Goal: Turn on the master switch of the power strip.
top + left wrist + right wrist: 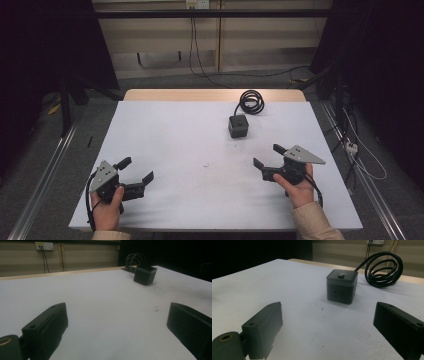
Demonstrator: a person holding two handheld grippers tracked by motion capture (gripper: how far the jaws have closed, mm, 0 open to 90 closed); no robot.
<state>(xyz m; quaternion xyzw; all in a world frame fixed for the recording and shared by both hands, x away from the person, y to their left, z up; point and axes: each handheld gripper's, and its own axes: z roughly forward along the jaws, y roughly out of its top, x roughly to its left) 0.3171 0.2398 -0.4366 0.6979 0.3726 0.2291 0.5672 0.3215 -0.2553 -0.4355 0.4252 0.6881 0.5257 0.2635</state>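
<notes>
I have both claws, left claw [135, 171] and right claw [268, 157], released and empty on the worktop [170, 135], the black socket cube [238, 125] untouched, so nothing looks begun.

The high view looks forward and down over the whole white surface [175, 135]. Both gripper views skim low across it, sharing the black cube [342, 286] far off.
</notes>
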